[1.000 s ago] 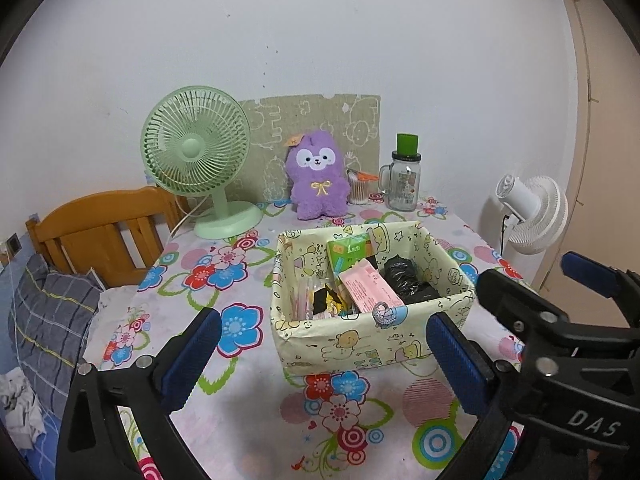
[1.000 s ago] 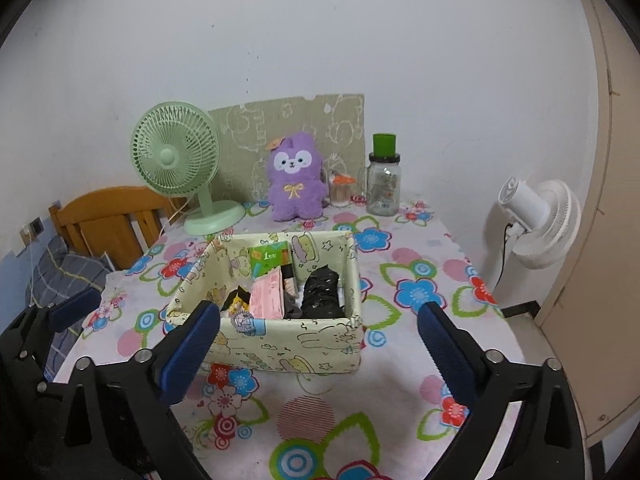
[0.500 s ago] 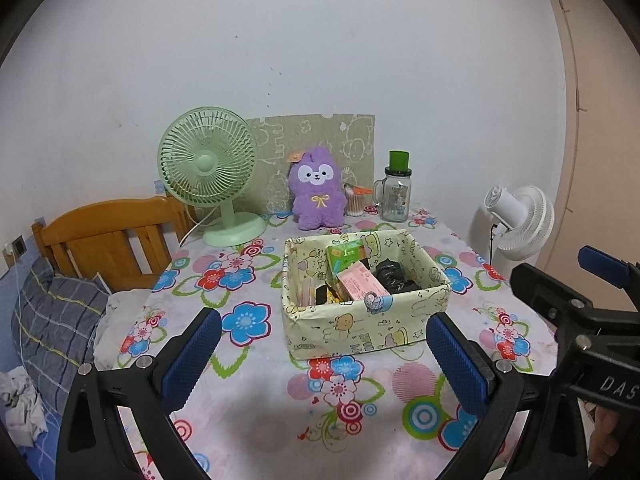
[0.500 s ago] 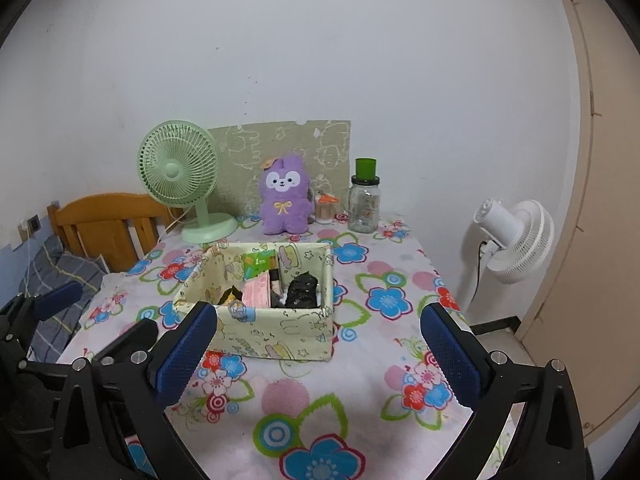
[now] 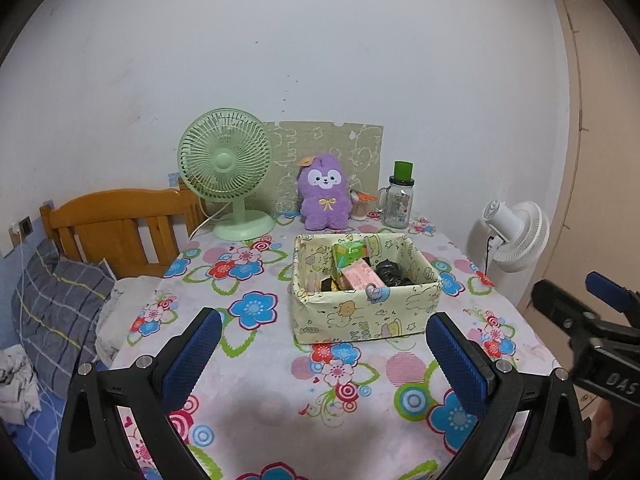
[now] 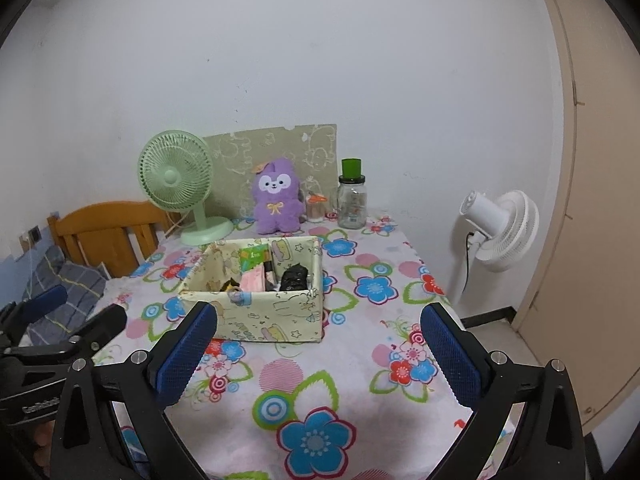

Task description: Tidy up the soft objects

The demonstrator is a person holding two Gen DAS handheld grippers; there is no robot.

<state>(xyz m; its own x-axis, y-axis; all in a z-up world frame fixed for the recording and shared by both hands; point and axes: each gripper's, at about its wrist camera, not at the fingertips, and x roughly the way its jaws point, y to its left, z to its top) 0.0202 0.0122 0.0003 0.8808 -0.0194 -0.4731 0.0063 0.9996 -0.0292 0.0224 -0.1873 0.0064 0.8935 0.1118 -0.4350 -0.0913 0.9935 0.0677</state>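
Note:
A purple plush toy (image 5: 323,197) (image 6: 277,197) sits upright at the back of the flowered table, against a patterned board. In front of it stands a pale yellow fabric box (image 5: 366,309) (image 6: 260,312) holding a green packet, a pink packet and a black bundle. My left gripper (image 5: 324,356) hangs open over the table's near edge, well short of the box. My right gripper (image 6: 318,354) is open too, empty, near the front edge to the right of the box.
A green desk fan (image 5: 228,172) stands back left, a glass jar with a green lid (image 5: 400,200) back right. A wooden bed headboard (image 5: 116,228) and bedding lie left of the table. A white floor fan (image 6: 500,232) and a door are at right.
Both grippers have pulled back and upward from the table; the box and plush now look smaller and farther away. Both stay open and empty.

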